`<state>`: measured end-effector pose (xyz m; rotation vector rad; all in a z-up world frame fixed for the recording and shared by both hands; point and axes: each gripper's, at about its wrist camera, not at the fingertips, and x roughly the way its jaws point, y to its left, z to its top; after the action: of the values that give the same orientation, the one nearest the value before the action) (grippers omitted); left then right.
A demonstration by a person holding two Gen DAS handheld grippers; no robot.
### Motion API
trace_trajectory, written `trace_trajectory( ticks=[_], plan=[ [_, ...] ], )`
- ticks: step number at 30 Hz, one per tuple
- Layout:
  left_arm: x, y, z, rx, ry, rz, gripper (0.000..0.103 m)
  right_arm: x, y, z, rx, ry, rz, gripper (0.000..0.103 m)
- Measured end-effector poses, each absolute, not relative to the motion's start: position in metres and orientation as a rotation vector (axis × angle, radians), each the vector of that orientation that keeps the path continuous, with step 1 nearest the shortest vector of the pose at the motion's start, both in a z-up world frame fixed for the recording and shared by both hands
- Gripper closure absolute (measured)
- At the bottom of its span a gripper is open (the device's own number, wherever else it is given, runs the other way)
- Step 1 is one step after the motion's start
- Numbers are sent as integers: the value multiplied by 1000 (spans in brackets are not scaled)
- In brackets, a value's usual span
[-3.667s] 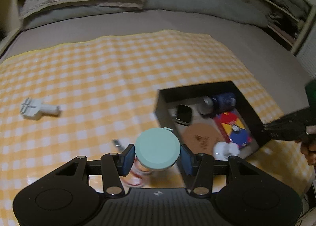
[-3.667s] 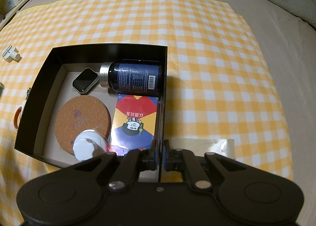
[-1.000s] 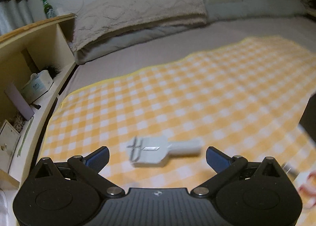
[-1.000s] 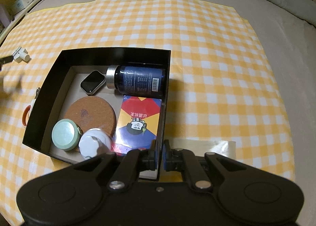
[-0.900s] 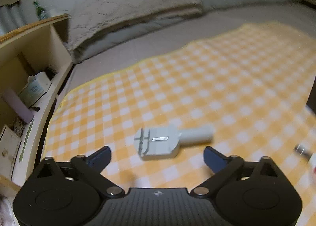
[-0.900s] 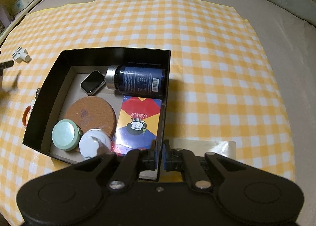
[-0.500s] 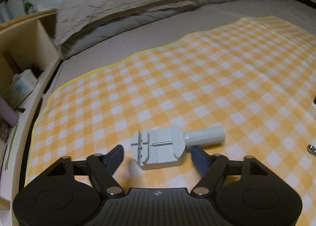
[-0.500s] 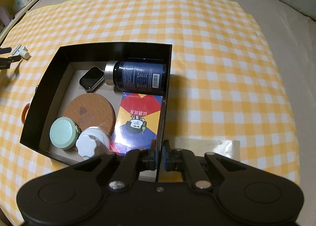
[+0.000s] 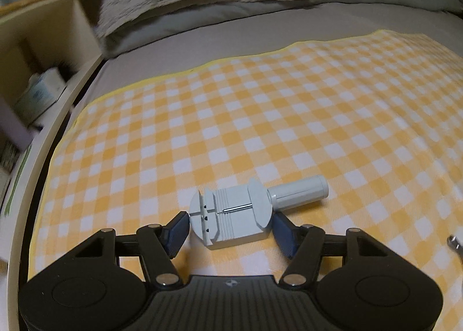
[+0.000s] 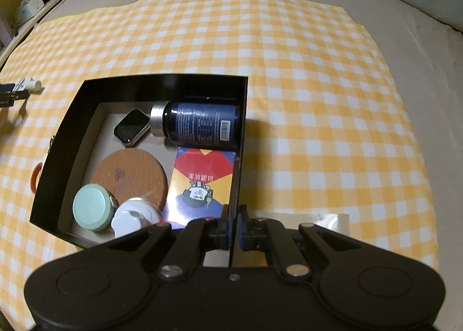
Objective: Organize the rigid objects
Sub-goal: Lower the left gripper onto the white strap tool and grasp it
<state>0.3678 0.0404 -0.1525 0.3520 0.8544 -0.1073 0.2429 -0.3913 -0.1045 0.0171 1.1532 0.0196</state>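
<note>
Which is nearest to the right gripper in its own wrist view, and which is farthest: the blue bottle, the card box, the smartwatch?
From the right gripper:
1. Card box, just ahead.
2. Blue bottle, at the far wall.
3. Smartwatch, far left corner.

The left wrist camera looks low and close along its claw (image 9: 230,229) across the checked cloth (image 9: 289,128) toward the pillows (headboard end). The right wrist camera looks steeply down onto the black box (image 10: 69,128). Both share the cloth and the grey tool (image 10: 29,83).
</note>
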Motion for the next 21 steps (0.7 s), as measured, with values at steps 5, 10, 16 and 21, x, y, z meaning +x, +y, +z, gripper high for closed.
trace_trajectory(
  ticks=[5, 10, 16, 21],
  plan=[
    [362, 37, -146, 295, 879, -54, 40, 247, -390, -100, 10, 1148, 12, 99],
    [346, 30, -131, 240, 854, -49, 41, 246, -389, -100, 8, 1148, 11, 99],
    [331, 14, -121, 223, 887, -67, 41, 242, -385, -98, -14, 1145, 2, 99],
    [321, 10, -121, 209, 939, -56, 40, 238, -386, -95, -13, 1138, 4, 99]
  ],
)
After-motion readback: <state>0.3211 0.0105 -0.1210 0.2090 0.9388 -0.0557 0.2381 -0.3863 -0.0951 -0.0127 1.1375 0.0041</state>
